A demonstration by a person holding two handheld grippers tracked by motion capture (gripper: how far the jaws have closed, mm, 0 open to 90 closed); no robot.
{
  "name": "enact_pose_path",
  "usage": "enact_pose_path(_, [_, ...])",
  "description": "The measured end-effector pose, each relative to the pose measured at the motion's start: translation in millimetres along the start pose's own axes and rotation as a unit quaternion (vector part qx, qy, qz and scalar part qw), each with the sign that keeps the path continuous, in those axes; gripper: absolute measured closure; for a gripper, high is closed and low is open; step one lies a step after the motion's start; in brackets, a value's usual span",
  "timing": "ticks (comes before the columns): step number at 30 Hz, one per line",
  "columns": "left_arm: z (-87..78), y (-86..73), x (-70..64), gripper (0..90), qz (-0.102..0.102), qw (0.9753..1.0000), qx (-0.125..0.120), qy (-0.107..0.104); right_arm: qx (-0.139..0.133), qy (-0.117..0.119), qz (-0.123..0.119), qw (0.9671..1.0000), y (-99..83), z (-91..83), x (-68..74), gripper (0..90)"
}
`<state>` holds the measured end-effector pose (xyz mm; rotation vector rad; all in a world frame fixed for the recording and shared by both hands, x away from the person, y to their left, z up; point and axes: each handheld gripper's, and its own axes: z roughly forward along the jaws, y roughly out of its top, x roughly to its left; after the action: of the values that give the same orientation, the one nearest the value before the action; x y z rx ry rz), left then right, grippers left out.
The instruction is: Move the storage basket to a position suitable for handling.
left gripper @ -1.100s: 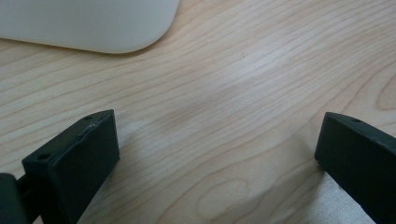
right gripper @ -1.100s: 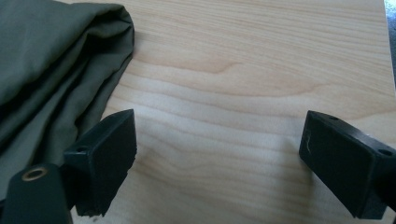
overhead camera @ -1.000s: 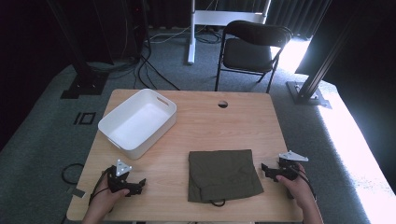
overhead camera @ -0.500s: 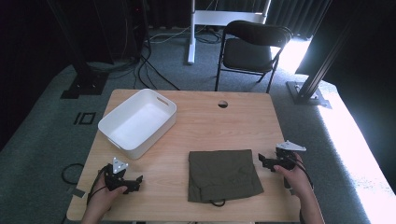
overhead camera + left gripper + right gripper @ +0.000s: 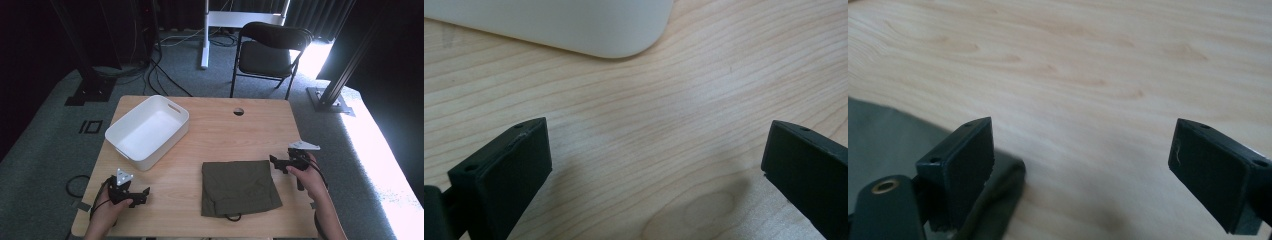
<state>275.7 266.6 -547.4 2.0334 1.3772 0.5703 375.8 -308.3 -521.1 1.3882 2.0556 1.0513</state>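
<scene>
While both claws gape empty, right claw [image 5: 274,162] nears the cloth [image 5: 239,187] edge.

Bare wood lies between the white bin [image 5: 148,131] at the surface's [image 5: 235,135] left rear and the folded olive cloth [image 5: 239,187] at front centre. The whole right rear is open too. The right gripper [image 5: 275,163] sits just beside the cloth's right corner; the left gripper [image 5: 144,192] faces open wood near the bin's corner.
</scene>
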Motion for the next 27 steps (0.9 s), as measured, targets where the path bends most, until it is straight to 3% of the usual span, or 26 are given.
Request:
enact_pose_path(6, [-3.2,1.6,-1.4,1.0,-0.005,0.9999,-0.006,-0.01,-0.006,0.017,-0.004,0.9998,18.4,11.9,8.4,10.9])
enact_pose_path(13, [-4.1,-2.7,1.8,0.9,-0.006,1.0,-0.001,-0.005,-0.01,0.032,-0.016,0.9993,35.0,26.0,19.5,11.3])
enact_pose_path(14, [-4.2,-3.4,2.5,0.9,-0.008,1.0,-0.002,-0.005,-0.011,0.035,-0.025,0.999,37.5,27.8,21.5,15.0])
enact_pose_path(15, [-5.1,-4.1,3.3,0.9,-0.012,0.9999,-0.003,-0.005,-0.009,0.043,-0.036,0.9984,42.6,31.9,27.0,14.2])
enact_pose_path(27, [-7.4,-3.5,2.7,0.9,-0.017,0.9998,-0.009,-0.005,-0.018,0.067,-0.042,0.9967,72.2,56.3,57.6,13.6])
